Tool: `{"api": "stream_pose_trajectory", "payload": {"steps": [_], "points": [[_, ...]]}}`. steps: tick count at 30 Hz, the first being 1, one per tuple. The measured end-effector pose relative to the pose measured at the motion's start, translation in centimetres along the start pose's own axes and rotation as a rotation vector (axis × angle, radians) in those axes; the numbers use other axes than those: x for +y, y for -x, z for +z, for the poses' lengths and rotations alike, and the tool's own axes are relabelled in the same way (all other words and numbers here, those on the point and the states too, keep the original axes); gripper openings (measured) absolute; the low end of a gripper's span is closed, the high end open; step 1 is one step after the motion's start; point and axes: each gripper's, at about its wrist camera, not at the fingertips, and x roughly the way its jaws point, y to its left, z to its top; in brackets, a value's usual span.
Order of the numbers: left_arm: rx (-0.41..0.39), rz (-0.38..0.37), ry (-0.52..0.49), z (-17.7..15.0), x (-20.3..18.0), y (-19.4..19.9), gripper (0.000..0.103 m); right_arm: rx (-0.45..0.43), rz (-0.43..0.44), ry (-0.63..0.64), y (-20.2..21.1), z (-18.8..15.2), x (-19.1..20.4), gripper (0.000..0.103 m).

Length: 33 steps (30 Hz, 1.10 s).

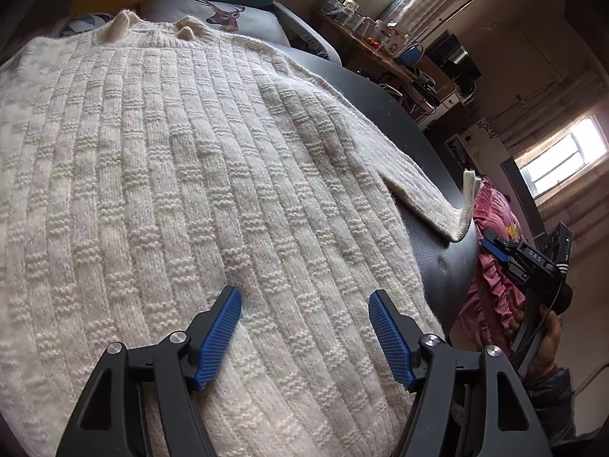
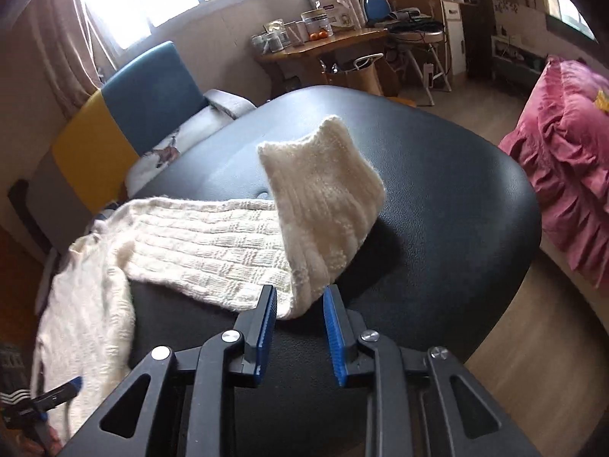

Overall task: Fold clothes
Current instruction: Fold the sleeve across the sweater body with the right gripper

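Note:
A cream knitted sweater [image 1: 182, 175] lies spread flat on a black padded surface [image 1: 441, 251], collar at the far end. My left gripper [image 1: 304, 301] is open, hovering just above the sweater's lower body, holding nothing. One sleeve [image 2: 213, 247] stretches across the black surface [image 2: 437, 209], its cuff [image 2: 323, 175] curled upward. My right gripper [image 2: 298, 301] is open with the fold of the sleeve just ahead of and between its fingertips; the jaws are not closed on it. The right gripper also shows in the left wrist view [image 1: 506, 255], beyond the sleeve's cuff [image 1: 464, 205].
A blue and yellow chair [image 2: 129, 114] with a deer-print cushion [image 1: 224, 15] stands behind the surface. A cluttered wooden desk [image 2: 327, 42] is further back. A pink ruffled bed cover [image 2: 571, 160] lies to the right, over wooden floor [image 2: 533, 361].

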Motion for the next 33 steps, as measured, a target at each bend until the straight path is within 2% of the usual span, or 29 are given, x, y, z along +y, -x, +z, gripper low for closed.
{"api": "stream_pose_trajectory", "payload": {"steps": [3, 7, 9, 12, 15, 17, 19, 22, 23, 24, 25, 29, 33], "points": [[0.000, -0.005, 0.000, -0.1, 0.1, 0.1, 0.070, -0.024, -0.086, -0.017, -1.9, 0.9, 0.9, 0.025], [-0.001, -0.023, 0.020, -0.1, 0.4, 0.4, 0.070, 0.023, -0.226, -0.032, -4.5, 1.4, 1.0, 0.025], [-0.002, -0.029, 0.023, -0.1, 0.5, 0.4, 0.070, 0.002, -0.240, -0.030, -4.5, 1.0, 0.5, 0.025], [-0.010, -0.037, 0.018, -0.3, 0.5, 0.5, 0.070, -0.006, -0.213, 0.039, -4.3, 0.5, 0.3, 0.025], [-0.018, -0.045, 0.021, -0.4, 0.5, 0.6, 0.070, 0.012, -0.118, 0.040, -4.1, 0.7, -0.9, 0.029], [-0.021, -0.051, 0.024, -0.4, 0.6, 0.6, 0.070, -0.005, -0.034, 0.021, -3.9, 0.4, -2.1, 0.036], [-0.024, -0.057, 0.028, -0.5, 0.6, 0.7, 0.070, -0.012, 0.053, -0.044, -3.7, 0.3, -3.2, 0.051], [-0.024, -0.057, 0.031, -0.5, 0.6, 0.7, 0.070, -0.019, 0.134, -0.115, -3.4, 0.1, -4.6, 0.053], [-0.024, -0.057, 0.032, -0.6, 0.6, 0.7, 0.070, -0.021, 0.150, -0.128, -3.4, 0.0, -5.0, 0.051], [-0.023, -0.054, 0.031, -0.6, 0.5, 0.7, 0.070, -0.028, 0.124, -0.144, -3.2, -0.2, -5.2, 0.034], [-0.022, -0.052, 0.029, -0.5, 0.5, 0.7, 0.070, -0.034, 0.070, -0.158, -3.4, -0.2, -5.5, 0.008], [-0.015, -0.037, 0.016, -0.4, 0.3, 0.5, 0.070, -0.053, 0.135, -0.255, -3.7, 0.5, -7.7, 0.006], [-0.005, -0.018, 0.002, -0.3, 0.1, 0.3, 0.070, -0.139, 0.123, -0.221, -1.9, 4.4, -8.0, 0.006]]}}
